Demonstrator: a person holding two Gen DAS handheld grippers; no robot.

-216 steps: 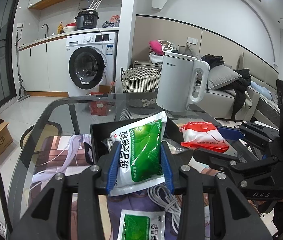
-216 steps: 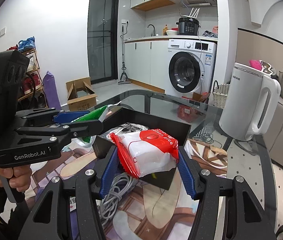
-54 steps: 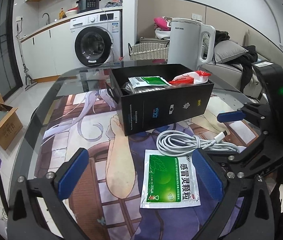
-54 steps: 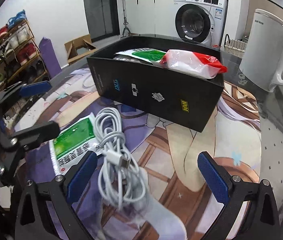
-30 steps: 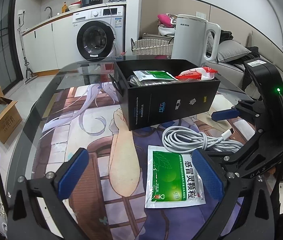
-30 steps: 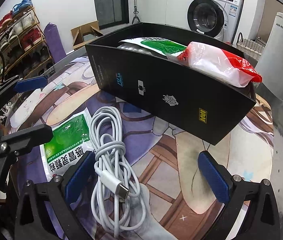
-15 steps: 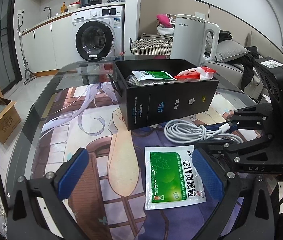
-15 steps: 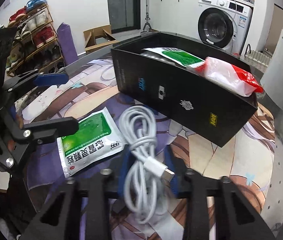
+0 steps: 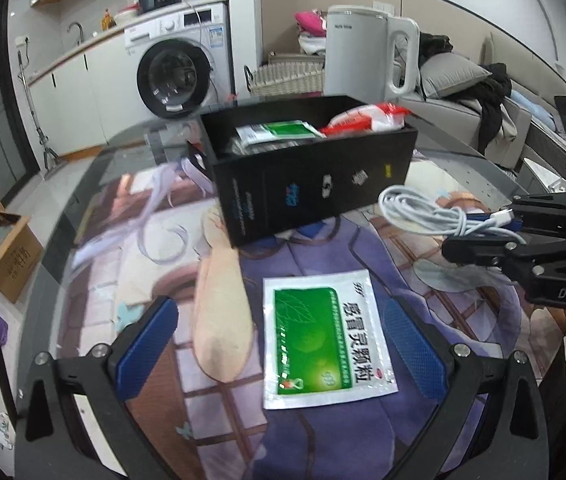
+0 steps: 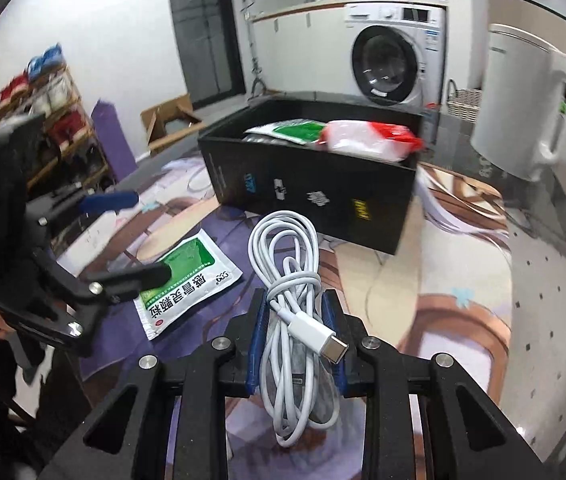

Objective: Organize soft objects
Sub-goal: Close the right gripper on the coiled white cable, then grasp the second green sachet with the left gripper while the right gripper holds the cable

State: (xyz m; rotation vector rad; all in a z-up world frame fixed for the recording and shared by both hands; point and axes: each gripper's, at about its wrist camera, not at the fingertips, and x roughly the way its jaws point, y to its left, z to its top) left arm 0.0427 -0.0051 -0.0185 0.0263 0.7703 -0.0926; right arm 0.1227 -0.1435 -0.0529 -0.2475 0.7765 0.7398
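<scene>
My right gripper is shut on a coiled white cable and holds it above the mat, in front of the black box; the cable also shows in the left wrist view. The black box holds a green sachet and a red-and-white packet. My left gripper is open, its fingers on either side of a second green sachet lying flat on the mat; that sachet also shows in the right wrist view.
A white kettle stands behind the box on the glass table. A printed mat covers the table's middle. A washing machine, a wicker basket and a sofa lie beyond.
My right gripper has closed on the white cable and lifted it off the mat. My left gripper has stayed open over the green sachet.
</scene>
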